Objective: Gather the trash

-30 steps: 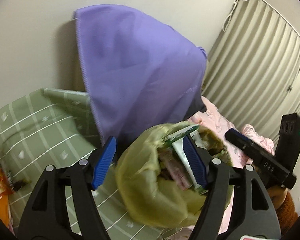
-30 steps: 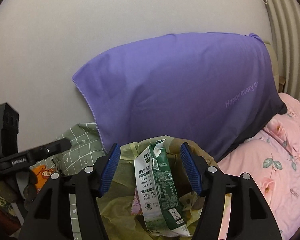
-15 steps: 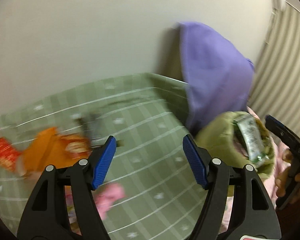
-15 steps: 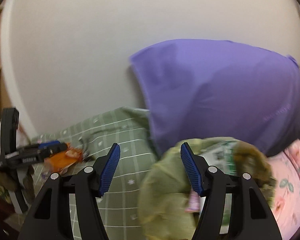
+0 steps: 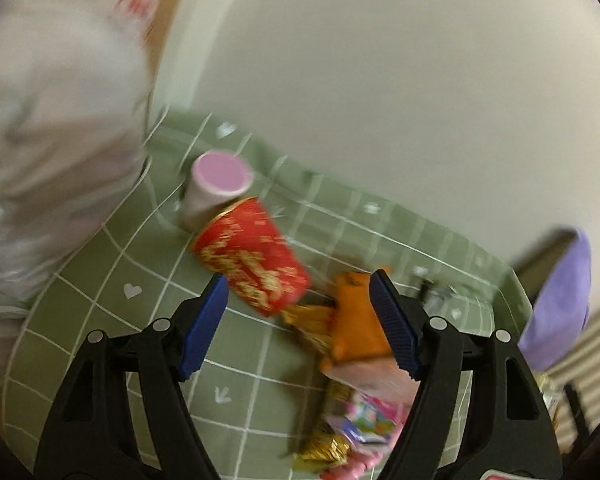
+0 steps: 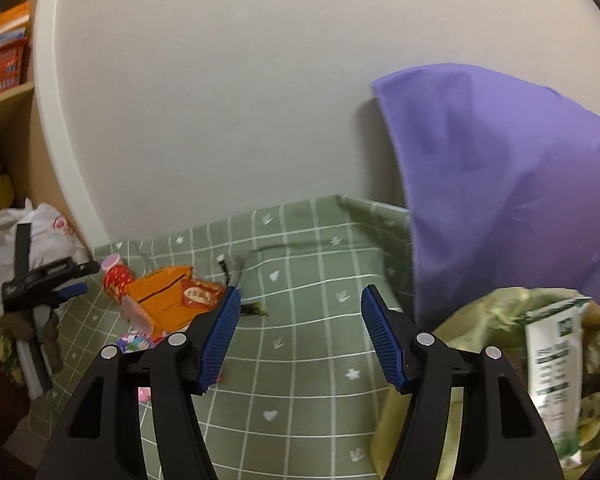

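The red cup [image 5: 252,256] lay on its side just ahead of the spread, empty left tongs [image 5: 300,320] — long axis slanting across their gap — with the right tongs [image 6: 300,336], also spread and empty, well apart from it.

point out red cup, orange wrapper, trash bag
red cup [image 5: 256,258]: left wrist view, on its side wall.
orange wrapper [image 6: 162,294]: right wrist view, on its flat middle.
trash bag [image 6: 472,320]: right wrist view, on its rim.
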Demonstrator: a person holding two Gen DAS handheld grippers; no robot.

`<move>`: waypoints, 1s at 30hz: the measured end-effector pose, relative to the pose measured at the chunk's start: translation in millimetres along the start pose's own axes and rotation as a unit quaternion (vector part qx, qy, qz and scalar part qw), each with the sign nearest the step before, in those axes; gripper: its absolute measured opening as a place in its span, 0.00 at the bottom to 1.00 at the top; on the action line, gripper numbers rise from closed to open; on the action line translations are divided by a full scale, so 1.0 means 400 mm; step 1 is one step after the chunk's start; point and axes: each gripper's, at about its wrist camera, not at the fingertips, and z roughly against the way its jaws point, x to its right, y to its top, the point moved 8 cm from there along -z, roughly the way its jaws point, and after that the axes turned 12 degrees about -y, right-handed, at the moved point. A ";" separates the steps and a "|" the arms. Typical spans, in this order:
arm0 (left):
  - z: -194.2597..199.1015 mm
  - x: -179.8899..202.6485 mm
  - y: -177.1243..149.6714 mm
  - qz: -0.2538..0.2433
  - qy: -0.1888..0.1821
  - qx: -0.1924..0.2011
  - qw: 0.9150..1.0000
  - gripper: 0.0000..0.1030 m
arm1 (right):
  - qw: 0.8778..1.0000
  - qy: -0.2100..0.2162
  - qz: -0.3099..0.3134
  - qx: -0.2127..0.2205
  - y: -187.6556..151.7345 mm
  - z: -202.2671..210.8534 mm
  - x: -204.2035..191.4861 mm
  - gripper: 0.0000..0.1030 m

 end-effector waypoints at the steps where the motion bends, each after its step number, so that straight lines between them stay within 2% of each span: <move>1: -0.021 -0.020 0.005 0.014 0.000 -0.011 1.000 0.69 | 1.000 0.000 0.005 -0.003 -0.004 -0.008 -0.011 0.58; 9: -0.141 -0.096 0.034 0.057 0.043 -0.034 0.997 0.69 | 0.998 -0.009 0.044 -0.035 -0.059 -0.058 -0.076 0.58; 10: -0.149 -0.102 0.028 0.061 0.045 -0.040 0.996 0.66 | 0.998 -0.015 0.049 -0.039 -0.068 -0.065 -0.080 0.58; 11: -0.150 -0.106 0.023 0.063 0.043 -0.043 0.996 0.61 | 0.998 -0.017 0.052 -0.042 -0.074 -0.070 -0.084 0.58; 14: -0.142 -0.091 -0.002 0.059 0.013 -0.053 0.997 0.55 | 0.997 -0.007 0.057 -0.052 -0.090 -0.089 -0.104 0.58; 18: -0.097 -0.059 -0.050 0.034 -0.015 -0.069 0.997 0.54 | 0.996 0.023 0.049 -0.074 -0.102 -0.126 -0.144 0.58; 22: -0.048 -0.033 -0.088 -0.009 -0.013 -0.080 0.997 0.54 | 0.992 0.073 0.056 -0.089 -0.102 -0.162 -0.228 0.58; 25: -0.006 -0.023 -0.106 -0.041 -0.003 -0.084 0.996 0.54 | 0.986 0.109 0.085 -0.088 -0.102 -0.176 -0.311 0.58; 28: 0.037 -0.011 -0.113 -0.039 -0.029 -0.080 0.996 0.54 | 0.979 0.142 0.117 -0.087 -0.105 -0.185 -0.396 0.58; 30: 0.066 -0.003 -0.114 -0.046 -0.028 -0.074 0.996 0.54 | 0.971 0.172 0.143 -0.083 -0.112 -0.191 -0.462 0.58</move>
